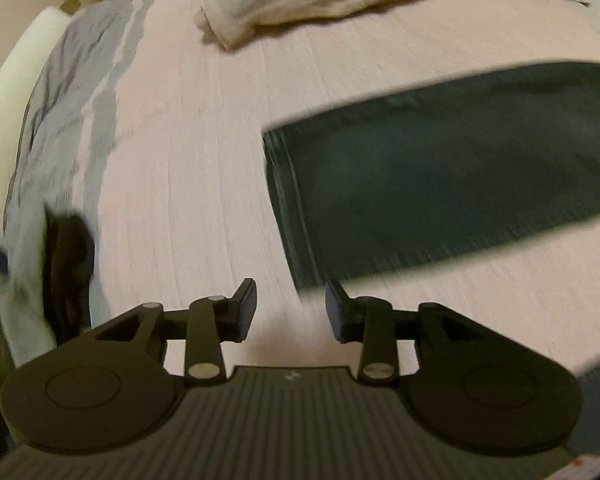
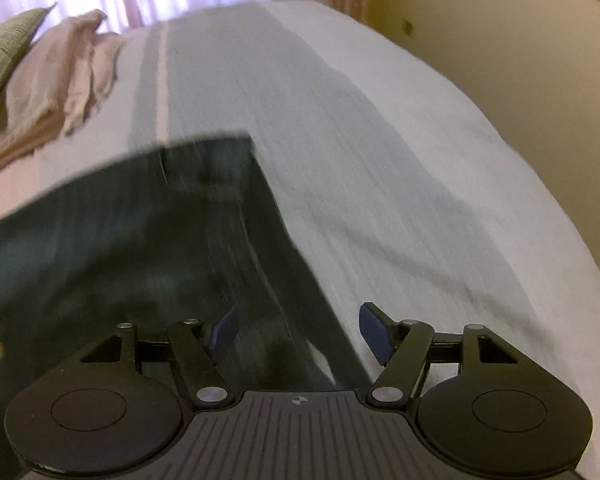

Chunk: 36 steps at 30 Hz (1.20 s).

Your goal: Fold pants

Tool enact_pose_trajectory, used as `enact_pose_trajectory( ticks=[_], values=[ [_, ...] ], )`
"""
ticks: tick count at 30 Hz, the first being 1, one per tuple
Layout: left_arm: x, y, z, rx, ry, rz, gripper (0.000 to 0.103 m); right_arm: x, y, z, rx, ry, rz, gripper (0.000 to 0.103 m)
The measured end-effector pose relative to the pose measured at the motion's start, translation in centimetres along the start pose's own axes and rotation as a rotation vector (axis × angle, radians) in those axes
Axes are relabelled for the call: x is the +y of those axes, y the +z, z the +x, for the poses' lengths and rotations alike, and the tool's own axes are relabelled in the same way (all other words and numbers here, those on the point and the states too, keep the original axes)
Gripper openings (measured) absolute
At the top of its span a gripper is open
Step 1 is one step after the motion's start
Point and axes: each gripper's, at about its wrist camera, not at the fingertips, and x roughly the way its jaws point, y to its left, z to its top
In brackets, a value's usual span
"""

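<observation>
With jaws spread wide and holding nothing, the left gripper [image 1: 290, 308] and right gripper [image 2: 298, 330] are hovering over opposite ends of the dark pants [image 1: 440, 168] lying flat on the bed [image 1: 188, 128], so each should pinch a corner squarely before lifting.

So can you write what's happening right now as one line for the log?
task: fold pants | left tool: open, empty | right tool: open, over dark green pants | pants flat on bed
</observation>
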Motion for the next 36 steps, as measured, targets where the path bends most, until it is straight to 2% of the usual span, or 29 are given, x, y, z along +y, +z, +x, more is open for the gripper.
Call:
enact_pose_trajectory(
  ticks=[2, 5, 10, 11, 15, 22, 26, 28, 30, 33, 34, 35, 36],
  values=[
    [-1.2, -3.0, -2.1, 0.019, -0.022, -0.028, 0.036, -0.9, -2.6, -1.9, 0.016, 0.006, 0.022, 0.064],
    [-3.3, -7.3, -4.7, 0.042, -0.059, -0.061, 0.043, -0.8, -5.5, -4.0, 0.045, 0.062, 0.026, 0.064],
    [-5.0, -13.2, -6.4, 0.069, -0.116, -0.131, 0.047, 3.3, -8.1, -5.0, 0.084, 0.171, -0.025, 0.064],
    [-4.9, -14.3, -6.5, 0.083, -0.121, -0.174, 0.049, 4.3, -8.6, -5.0, 0.095, 0.189, -0.023, 0.064],
    [-3.5, -17.7, -5.6, 0.089, -0.149, -0.215, 0.049, 8.5, -11.1, -5.7, 0.133, 0.227, -0.069, 0.064],
    [-0.2, -21.1, -1.2, 0.088, -0.25, -0.292, 0.051, 17.3, -13.9, -7.7, 0.104, 0.291, -0.206, 0.064],
    [1.5, -23.8, -1.1, 0.056, -0.349, -0.402, 0.051, 21.3, -15.3, -9.1, 0.073, 0.321, -0.213, 0.064],
    [2.1, -24.9, -0.4, 0.093, -0.359, -0.449, 0.051, 22.7, -16.2, -9.4, 0.074, 0.313, -0.222, 0.064],
    [2.6, -25.8, -0.3, 0.077, -0.376, -0.467, 0.051, 23.8, -16.7, -9.6, 0.081, 0.302, -0.206, 0.064],
    [3.3, -26.5, -0.1, 0.06, -0.452, -0.54, 0.039, 24.5, -17.5, -10.2, 0.083, 0.305, -0.181, 0.064],
    [3.4, -26.5, -0.1, 0.058, -0.467, -0.555, 0.031, 24.7, -17.7, -10.3, 0.089, 0.295, -0.177, 0.064],
    [3.5, -26.5, -0.1, 0.054, -0.486, -0.565, 0.017, 24.8, -17.9, -10.3, 0.097, 0.287, -0.169, 0.064],
    [3.5, -26.4, -0.3, 0.049, -0.507, -0.569, 0.017, 24.6, -18.0, -10.3, 0.104, 0.28, -0.16, 0.064]
  ],
)
